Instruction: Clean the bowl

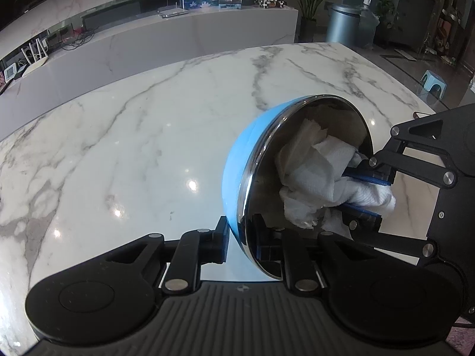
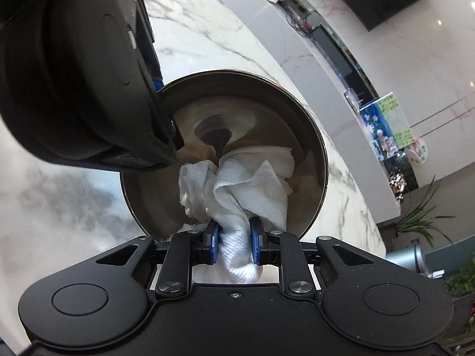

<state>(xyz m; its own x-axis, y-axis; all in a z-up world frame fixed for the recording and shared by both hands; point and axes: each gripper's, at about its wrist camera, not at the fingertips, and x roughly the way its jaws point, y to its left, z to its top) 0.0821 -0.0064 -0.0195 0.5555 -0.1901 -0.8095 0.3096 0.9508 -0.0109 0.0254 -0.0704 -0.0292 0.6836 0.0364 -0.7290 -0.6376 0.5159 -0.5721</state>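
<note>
While your left gripper (image 1: 242,244) pinches the rim of the bowl (image 1: 237,160), tilted above the table (image 1: 118,136), your right gripper (image 2: 234,244) clamps a towel (image 2: 252,184) inside it. Wiping is underway; next, sweep the remaining wall. No legible labels.
</note>
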